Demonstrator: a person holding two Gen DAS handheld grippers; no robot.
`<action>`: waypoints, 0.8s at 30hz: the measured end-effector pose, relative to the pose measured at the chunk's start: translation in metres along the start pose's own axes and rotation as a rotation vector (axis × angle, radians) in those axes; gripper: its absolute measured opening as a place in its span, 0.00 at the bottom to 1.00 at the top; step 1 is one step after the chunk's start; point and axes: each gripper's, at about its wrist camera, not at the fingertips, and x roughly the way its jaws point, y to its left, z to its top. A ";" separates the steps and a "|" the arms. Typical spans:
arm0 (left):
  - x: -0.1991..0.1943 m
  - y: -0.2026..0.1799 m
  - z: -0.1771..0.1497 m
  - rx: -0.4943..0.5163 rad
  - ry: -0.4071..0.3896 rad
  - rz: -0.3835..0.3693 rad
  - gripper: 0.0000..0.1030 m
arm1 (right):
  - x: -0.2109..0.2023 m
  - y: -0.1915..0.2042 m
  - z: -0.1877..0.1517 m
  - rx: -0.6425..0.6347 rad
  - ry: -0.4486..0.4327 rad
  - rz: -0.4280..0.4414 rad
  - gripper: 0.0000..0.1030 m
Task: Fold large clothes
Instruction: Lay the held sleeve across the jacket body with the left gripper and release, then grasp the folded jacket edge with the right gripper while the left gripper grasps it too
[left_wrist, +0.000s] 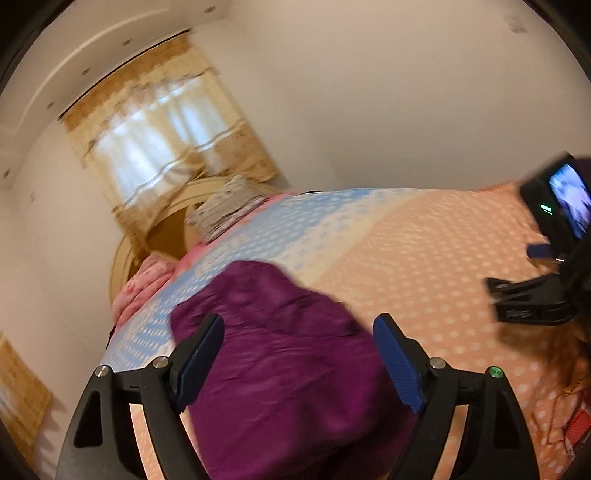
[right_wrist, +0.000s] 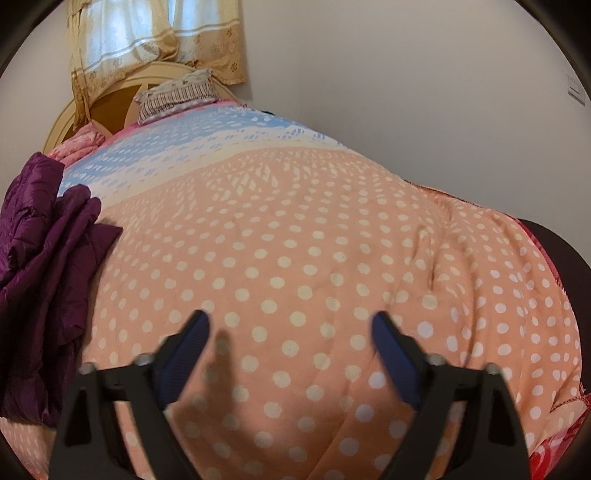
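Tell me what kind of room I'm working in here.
Most likely a bedroom. A bed with a polka-dot bedspread fills the view, with a pillow against a rounded headboard and a curtained window behind. The purple garment lies on the bed.

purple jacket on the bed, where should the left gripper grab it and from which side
Probably the free far edge of the purple jacket, approached from above with the left gripper, whose jaws already stand open over it. The jacket lies bunched on the bedspread, so an outer edge should pinch more cleanly than the puffy middle.

soft window (left_wrist: 155, 122) daylight, motion blur, fisheye
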 end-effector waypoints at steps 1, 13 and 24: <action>0.003 0.015 -0.004 -0.029 0.017 0.010 0.82 | 0.001 0.001 0.002 0.011 0.015 0.015 0.71; 0.104 0.196 -0.079 -0.493 0.354 0.341 0.82 | -0.038 0.123 0.102 -0.131 -0.092 0.076 0.65; 0.157 0.199 -0.079 -0.634 0.390 0.260 0.82 | -0.004 0.255 0.137 -0.209 -0.095 0.163 0.52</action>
